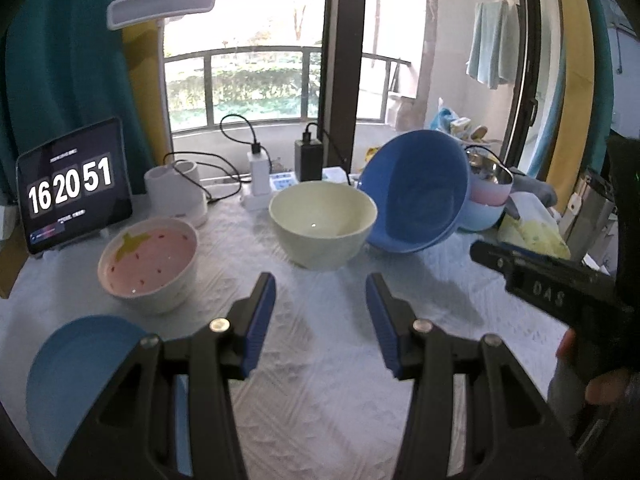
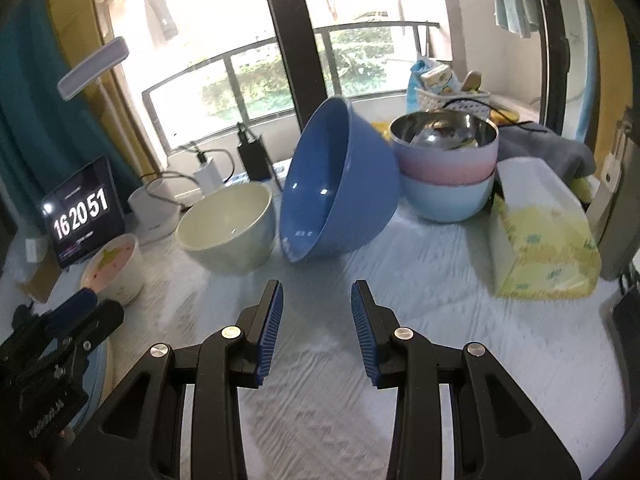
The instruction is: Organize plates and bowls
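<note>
Where bowls crowd, tissue box [image 2: 544, 240] beside.

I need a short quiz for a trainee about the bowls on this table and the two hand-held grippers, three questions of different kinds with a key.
1. True or false: the big blue bowl stands upright on the table.
2. Which bowl sits between the strawberry bowl and the big blue bowl? A) cream bowl B) metal bowl C) pink bowl
3. Fill in: the left hand-held gripper and the right hand-held gripper each hold ____.

Key:
1. False; it is tipped on its side, its opening toward the cream bowl.
2. A
3. Nothing; both are open above the white cloth.
</note>
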`<move>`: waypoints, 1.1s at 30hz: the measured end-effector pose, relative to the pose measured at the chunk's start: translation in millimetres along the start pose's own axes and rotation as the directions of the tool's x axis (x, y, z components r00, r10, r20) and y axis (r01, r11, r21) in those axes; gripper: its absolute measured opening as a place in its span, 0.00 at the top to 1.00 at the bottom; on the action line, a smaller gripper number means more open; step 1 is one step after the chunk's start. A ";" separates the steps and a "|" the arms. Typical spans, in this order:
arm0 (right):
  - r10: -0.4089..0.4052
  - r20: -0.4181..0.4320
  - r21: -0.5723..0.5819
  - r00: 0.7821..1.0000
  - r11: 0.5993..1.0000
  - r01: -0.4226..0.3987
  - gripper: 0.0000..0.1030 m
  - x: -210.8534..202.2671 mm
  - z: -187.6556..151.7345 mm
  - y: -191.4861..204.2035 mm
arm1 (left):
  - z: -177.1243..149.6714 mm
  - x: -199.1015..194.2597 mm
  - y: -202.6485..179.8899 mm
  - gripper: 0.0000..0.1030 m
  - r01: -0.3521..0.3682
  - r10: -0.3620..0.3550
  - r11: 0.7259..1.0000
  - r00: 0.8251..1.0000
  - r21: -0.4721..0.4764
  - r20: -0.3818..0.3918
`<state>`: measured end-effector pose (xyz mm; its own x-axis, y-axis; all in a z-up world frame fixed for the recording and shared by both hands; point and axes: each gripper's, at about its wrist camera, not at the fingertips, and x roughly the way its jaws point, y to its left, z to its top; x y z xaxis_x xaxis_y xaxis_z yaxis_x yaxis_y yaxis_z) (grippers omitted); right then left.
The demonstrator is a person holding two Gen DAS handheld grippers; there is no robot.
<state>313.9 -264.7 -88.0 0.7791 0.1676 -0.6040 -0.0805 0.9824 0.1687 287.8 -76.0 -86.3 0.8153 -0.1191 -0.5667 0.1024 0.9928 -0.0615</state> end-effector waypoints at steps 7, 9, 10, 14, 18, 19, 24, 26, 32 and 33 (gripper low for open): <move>-0.041 0.027 0.018 0.999 0.999 0.041 0.58 18.9 23.5 -4.5 | 3.3 13.5 0.3 0.53 0.020 -0.020 1.000 1.000 -0.017 -0.004; -0.054 0.026 0.024 0.998 0.998 0.053 0.58 26.8 28.7 -4.7 | 4.5 17.9 1.5 0.53 0.023 -0.023 1.000 1.000 -0.021 -0.005; -0.059 0.025 0.026 0.998 0.998 0.058 0.58 30.3 30.9 -4.6 | 5.1 20.9 2.3 0.53 0.023 -0.023 0.999 1.000 -0.023 -0.004; -0.106 0.016 0.038 0.994 0.994 0.105 0.58 44.9 38.0 -6.3 | 6.0 29.9 3.3 0.53 0.015 -0.016 1.000 1.000 -0.021 -0.004; -0.130 -0.020 0.074 0.991 0.989 0.131 0.58 60.3 37.8 -13.1 | 6.5 36.1 3.9 0.53 0.008 -0.008 1.000 1.000 -0.019 -0.005; -0.136 -0.029 0.077 0.990 0.987 0.138 0.58 63.7 36.6 -14.7 | 6.5 37.2 3.9 0.53 0.008 -0.008 1.000 1.000 -0.018 -0.007; -0.163 -0.024 0.074 0.986 0.984 0.164 0.80 67.3 29.3 -18.3 | 6.0 41.1 2.1 0.53 0.013 -0.013 1.000 1.000 -0.015 -0.020; -0.183 -0.008 0.075 0.983 0.980 0.183 0.85 63.9 27.1 -22.0 | 6.3 41.4 -0.2 0.53 0.017 -0.017 1.000 1.000 -0.012 -0.022; -0.189 0.004 0.080 0.982 0.979 0.188 0.88 43.9 17.0 -33.2 | 8.2 44.2 -14.2 0.53 0.028 -0.028 0.999 0.999 0.015 -0.032; -0.189 0.002 0.082 0.982 0.979 0.188 0.88 40.1 14.5 -35.7 | 8.8 43.5 -17.6 0.53 0.030 -0.030 0.999 0.999 0.020 -0.027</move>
<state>357.0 -294.2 -107.0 0.7816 -0.0210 -0.6234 0.1186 0.9862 0.1155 326.5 -98.7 -102.6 0.7962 -0.1484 -0.5866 0.1386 0.9884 -0.0619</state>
